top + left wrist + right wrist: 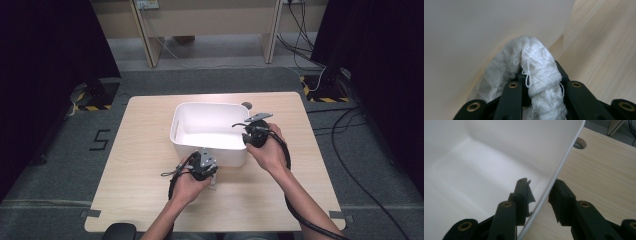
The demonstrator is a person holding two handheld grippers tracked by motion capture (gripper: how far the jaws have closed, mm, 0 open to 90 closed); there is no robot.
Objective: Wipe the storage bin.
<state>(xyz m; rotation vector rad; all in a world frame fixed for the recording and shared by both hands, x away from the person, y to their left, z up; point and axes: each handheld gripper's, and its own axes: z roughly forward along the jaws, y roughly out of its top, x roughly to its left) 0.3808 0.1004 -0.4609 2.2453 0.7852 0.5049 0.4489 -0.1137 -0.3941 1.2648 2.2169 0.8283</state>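
A white plastic bin [227, 156] stands in the middle of the wooden table [145, 185]. My left gripper [204, 167] is just outside the bin's near wall [486, 30], low over the table. It [540, 72] is shut on a bunched white knitted cloth [534, 60] that bulges up over the jaw tips, with loose threads hanging. My right gripper [251, 132] straddles the bin's right rim [564, 162]. One jaw is inside against the glossy wall and the other outside, so this gripper [541, 183] clamps the rim. The inside of the bin [486, 165] looks bare.
A round cable hole [246, 105] [580, 143] sits in the tabletop just behind the bin's right corner. Bare wood [604, 50] lies to the left, right and front of the bin. Table legs, cables and dark curtains surround the table on the grey floor.
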